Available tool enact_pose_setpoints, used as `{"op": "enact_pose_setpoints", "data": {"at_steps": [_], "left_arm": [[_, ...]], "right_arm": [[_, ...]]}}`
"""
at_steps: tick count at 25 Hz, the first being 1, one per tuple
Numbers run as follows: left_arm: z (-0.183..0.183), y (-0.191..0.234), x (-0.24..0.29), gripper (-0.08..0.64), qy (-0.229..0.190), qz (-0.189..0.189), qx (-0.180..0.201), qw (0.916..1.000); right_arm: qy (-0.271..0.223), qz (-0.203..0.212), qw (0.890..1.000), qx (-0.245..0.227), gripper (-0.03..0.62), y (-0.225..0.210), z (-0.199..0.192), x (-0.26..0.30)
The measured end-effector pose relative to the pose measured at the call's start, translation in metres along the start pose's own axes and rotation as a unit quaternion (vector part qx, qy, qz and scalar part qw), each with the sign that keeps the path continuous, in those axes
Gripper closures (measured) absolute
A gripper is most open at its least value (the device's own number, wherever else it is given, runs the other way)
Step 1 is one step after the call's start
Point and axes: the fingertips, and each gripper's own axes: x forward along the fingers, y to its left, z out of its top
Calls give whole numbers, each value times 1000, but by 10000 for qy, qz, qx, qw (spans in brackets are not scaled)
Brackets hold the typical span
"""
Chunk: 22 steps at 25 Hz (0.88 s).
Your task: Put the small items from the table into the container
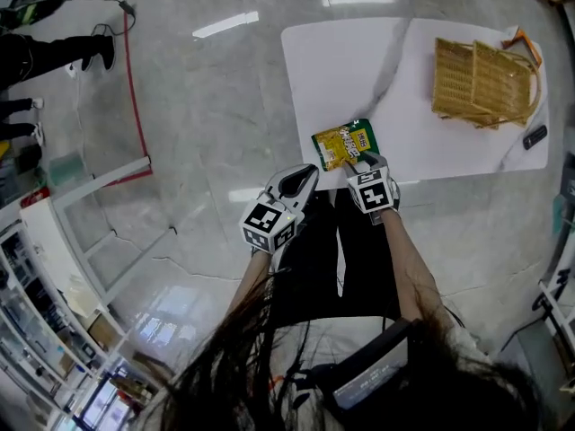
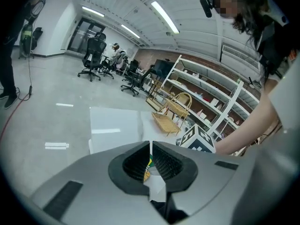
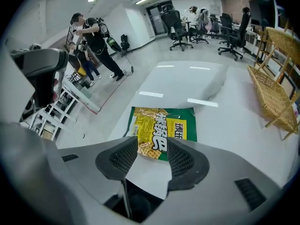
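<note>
Snack packet (image 1: 342, 145) lies at table (image 1: 341, 70) edge; right gripper (image 1: 363, 161) jaws apart astride its near end; left gripper (image 1: 304, 178) looks closed, empty.

Right gripper (image 1: 361, 161) points steeply down over the near edge of the table (image 1: 332, 70), jaws apart; left gripper (image 1: 307, 174) beside it, jaws together.

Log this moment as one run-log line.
right gripper: open over snack packet on table | left gripper: shut, empty | basket: far corner, packet not inside
</note>
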Motion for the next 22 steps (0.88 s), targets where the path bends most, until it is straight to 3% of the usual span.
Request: {"op": "enact_pose_setpoints", "data": {"at_steps": [8,13,15,16,22], "left_arm": [[-31,19,-5,549,370,47,61,9993],[-42,24,-18,549,520,91,45,9986],[-42,23,-18,549,531,95,44,9985],[-42,21,-17,549,521,87,46,9986],[-31,9,-6,549,432,-37,107,9990]], "right_arm": [[408,-542,9948,-754,408,-9,-16,40],[343,-600,9948,-751,446,-5,-12,40],[398,-571,9944,-794,498,-7,-13,39],[428,-558,9947,-755,575,-9,-14,39],[324,-381,9984,-250,580,-11,-11,34]]}}
